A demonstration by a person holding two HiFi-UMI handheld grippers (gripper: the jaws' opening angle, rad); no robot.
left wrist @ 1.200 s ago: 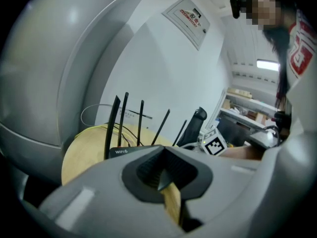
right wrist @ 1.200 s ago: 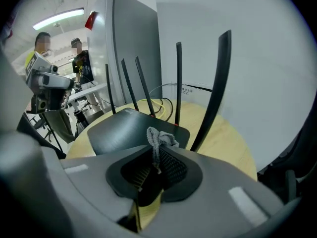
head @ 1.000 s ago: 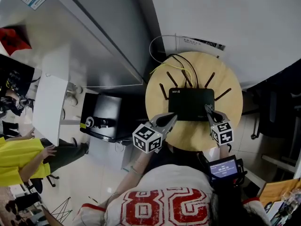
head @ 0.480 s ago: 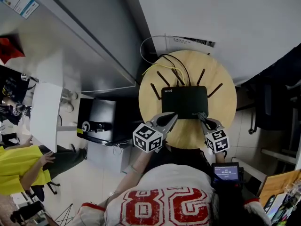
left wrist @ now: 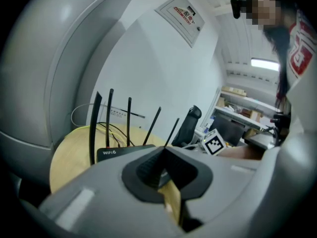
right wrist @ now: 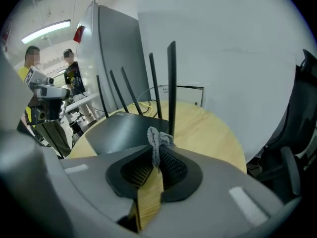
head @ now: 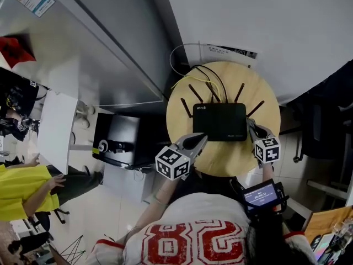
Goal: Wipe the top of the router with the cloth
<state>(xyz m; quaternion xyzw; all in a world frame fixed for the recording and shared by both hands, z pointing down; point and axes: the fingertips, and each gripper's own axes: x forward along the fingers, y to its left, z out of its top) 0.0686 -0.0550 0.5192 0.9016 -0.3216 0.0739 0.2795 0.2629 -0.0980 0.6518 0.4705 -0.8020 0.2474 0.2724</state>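
Note:
A black router (head: 219,121) with several upright antennas lies flat on the round wooden table (head: 237,156). My right gripper (head: 249,125) is at the router's right front corner, shut on a grey cloth (right wrist: 156,139); only a small tuft of it sticks out past the jaws, just over the router (right wrist: 124,132). My left gripper (head: 202,136) hangs at the router's left front corner, jaws shut with nothing between them. From the left gripper (left wrist: 163,151), the router (left wrist: 113,152) lies just ahead and slightly left.
Yellow and black cables (head: 203,75) trail off the router's back toward the white wall. A black case (head: 118,139) stands on the floor left of the table. An office chair (head: 314,128) stands to the right. A person in yellow (head: 22,189) sits far left.
My right gripper has slid with the cloth from the router's front edge toward its right front corner. The left gripper has stayed in place.

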